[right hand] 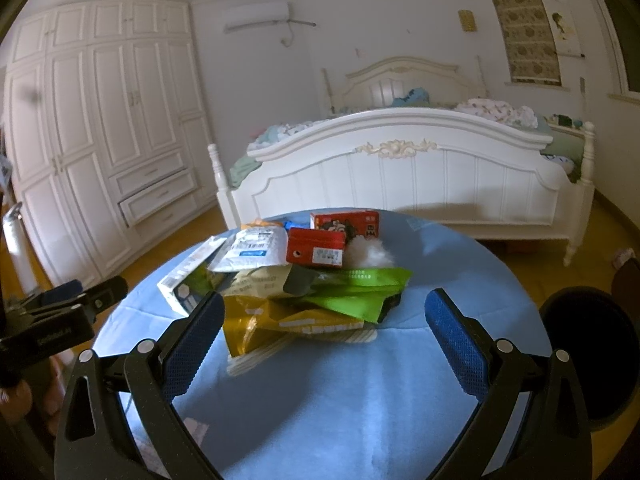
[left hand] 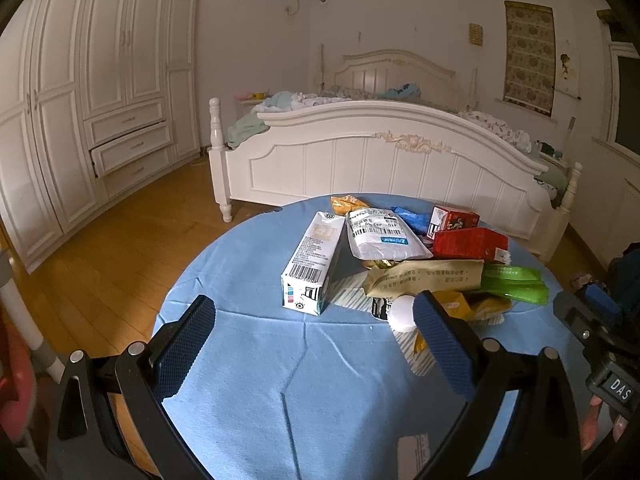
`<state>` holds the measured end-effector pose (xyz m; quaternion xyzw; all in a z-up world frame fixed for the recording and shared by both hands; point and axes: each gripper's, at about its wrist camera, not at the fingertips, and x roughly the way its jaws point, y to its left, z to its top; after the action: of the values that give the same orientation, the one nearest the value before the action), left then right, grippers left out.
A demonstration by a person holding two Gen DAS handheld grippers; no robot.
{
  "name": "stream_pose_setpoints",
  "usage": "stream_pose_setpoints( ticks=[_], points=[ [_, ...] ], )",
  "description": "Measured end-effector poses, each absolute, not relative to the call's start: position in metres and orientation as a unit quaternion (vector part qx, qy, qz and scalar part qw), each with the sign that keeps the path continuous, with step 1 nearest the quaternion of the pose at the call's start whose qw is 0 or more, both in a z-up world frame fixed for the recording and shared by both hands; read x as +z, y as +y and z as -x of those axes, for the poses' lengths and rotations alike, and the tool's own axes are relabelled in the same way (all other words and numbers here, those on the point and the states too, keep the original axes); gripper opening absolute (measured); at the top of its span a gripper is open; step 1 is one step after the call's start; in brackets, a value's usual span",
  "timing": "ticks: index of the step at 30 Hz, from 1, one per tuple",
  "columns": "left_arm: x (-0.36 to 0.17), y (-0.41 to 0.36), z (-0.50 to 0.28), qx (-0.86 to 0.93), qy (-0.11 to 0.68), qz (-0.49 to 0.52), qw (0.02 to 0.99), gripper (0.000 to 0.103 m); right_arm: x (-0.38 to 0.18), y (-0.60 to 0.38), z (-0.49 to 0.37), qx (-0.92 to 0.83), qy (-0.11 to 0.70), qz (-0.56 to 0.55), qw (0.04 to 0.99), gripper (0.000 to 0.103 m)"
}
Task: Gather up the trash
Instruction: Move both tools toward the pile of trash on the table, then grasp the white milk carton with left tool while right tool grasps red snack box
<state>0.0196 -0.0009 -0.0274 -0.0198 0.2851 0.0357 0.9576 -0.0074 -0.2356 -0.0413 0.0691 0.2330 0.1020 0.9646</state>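
Note:
A pile of trash lies on a round table with a blue cloth. It holds a white carton, a white mailer bag, red boxes, a beige packet, a green pouch and a yellow pouch. My left gripper is open and empty, just short of the carton. My right gripper is open and empty, its fingers either side of the yellow pouch and the green pouch. The red boxes sit behind.
A white bed stands beyond the table. White wardrobes with a part-open drawer line the left wall. A dark round bin stands right of the table. The floor is wood.

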Motion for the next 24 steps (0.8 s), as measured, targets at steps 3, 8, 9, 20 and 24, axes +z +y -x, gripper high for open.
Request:
stream_pose_setpoints(
  ticks=[3, 8, 9, 20, 24],
  points=[
    [-0.029, -0.001, -0.020, 0.035, 0.288, 0.020, 0.957, 0.098, -0.042, -0.237, 0.007, 0.102, 0.235, -0.070, 0.964, 0.099],
    [-0.030, 0.000, -0.021, 0.035, 0.290, 0.020, 0.956, 0.098, -0.044, -0.238, 0.005, 0.102, 0.238, -0.070, 0.963, 0.099],
    [-0.031, 0.000, -0.022, 0.035, 0.291, 0.021, 0.956, 0.098, -0.044, -0.238, 0.005, 0.102, 0.238, -0.070, 0.963, 0.099],
    [-0.036, 0.002, -0.028, 0.034, 0.303, 0.027, 0.952, 0.098, -0.051, -0.242, -0.001, 0.099, 0.248, -0.071, 0.961, 0.099],
    [-0.040, 0.006, -0.033, 0.031, 0.310, 0.029, 0.950, 0.098, -0.052, -0.246, -0.006, 0.101, 0.255, -0.077, 0.959, 0.099]
  ],
)
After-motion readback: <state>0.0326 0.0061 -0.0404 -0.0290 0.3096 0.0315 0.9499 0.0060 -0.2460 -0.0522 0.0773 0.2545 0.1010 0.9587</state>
